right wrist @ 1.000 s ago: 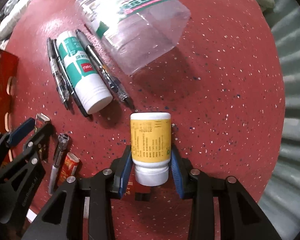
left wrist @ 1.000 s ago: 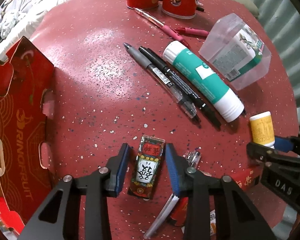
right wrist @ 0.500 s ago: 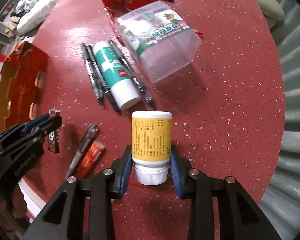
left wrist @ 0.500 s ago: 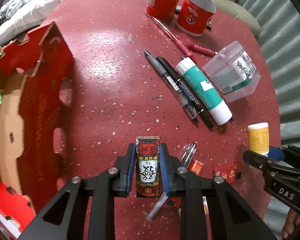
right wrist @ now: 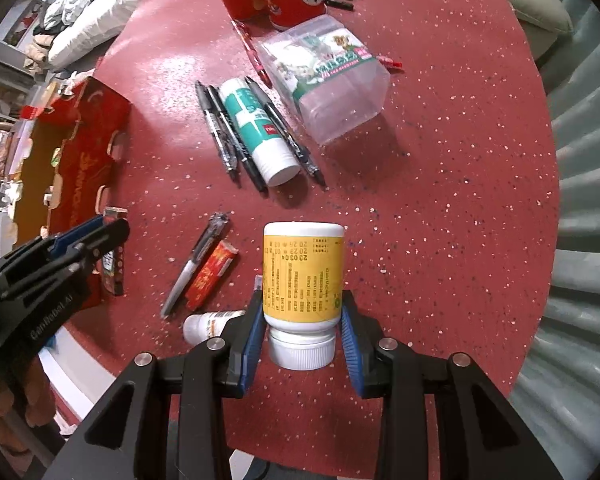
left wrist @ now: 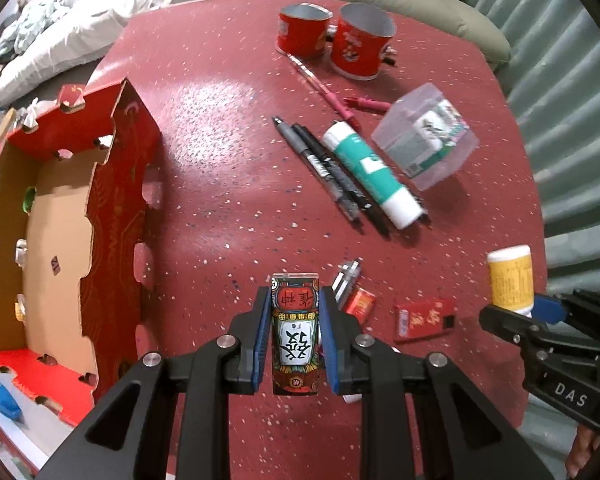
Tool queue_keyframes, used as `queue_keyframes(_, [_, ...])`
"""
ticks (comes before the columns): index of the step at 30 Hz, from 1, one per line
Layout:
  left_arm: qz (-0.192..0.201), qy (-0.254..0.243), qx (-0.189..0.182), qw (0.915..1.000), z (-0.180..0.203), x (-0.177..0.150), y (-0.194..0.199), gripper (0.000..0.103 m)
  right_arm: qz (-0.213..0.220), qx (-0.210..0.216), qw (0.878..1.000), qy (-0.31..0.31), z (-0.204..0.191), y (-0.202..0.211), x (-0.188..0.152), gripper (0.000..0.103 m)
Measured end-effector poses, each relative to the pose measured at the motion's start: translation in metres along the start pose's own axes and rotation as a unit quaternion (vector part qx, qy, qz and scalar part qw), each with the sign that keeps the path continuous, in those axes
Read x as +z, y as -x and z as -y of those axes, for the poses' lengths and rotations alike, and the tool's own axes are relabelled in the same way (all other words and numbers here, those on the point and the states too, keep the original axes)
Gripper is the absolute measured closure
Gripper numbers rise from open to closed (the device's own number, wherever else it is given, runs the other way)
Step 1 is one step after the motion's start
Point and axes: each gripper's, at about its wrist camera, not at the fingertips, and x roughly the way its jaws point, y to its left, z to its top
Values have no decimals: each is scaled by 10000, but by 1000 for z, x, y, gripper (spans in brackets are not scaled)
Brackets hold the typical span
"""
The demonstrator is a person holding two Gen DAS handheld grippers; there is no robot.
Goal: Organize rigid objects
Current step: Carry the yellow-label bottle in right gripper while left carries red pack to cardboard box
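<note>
At the far left of my view sits the open red cardboard box (left wrist: 112, 184), its brown inside bare where I can see it, standing on the speckled red table (left wrist: 228, 128). Next, my left tongs (left wrist: 295, 336) are clamped on a small printed card box (left wrist: 295, 332), held off the table with both blue pads pressed to its long sides. Just right of it a grey pen (right wrist: 196, 262) and a red lighter (right wrist: 210, 274) lie side by side. Further back, black pens (left wrist: 332, 172) flank a teal glue stick (left wrist: 372, 172), beside a clear plastic tub (left wrist: 426, 136). At the right, my right tongs (right wrist: 302, 320) grip a yellow-labelled pill bottle (right wrist: 303, 268), cap toward me, also held above the table.
</note>
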Motion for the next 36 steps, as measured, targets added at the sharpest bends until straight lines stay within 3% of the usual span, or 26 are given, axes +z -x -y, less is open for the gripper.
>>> queue_keyframes(10, [136, -14, 37, 9999, 12, -12, 26, 78, 169, 58, 9998, 71, 1, 19, 1, 66])
queue_keyframes(19, [243, -50, -119, 9996, -10, -17, 41, 78, 308, -62, 9995, 91, -14, 35, 3, 66])
queue_keyframes(29, [425, -327, -546, 9971, -68, -26, 65, 78, 527, -150, 9983, -199, -76, 44, 3, 66])
queue_keyframes(36, [463, 234, -230, 9984, -143, -31, 76, 78, 691, 31, 9976, 83, -148, 51, 17, 66])
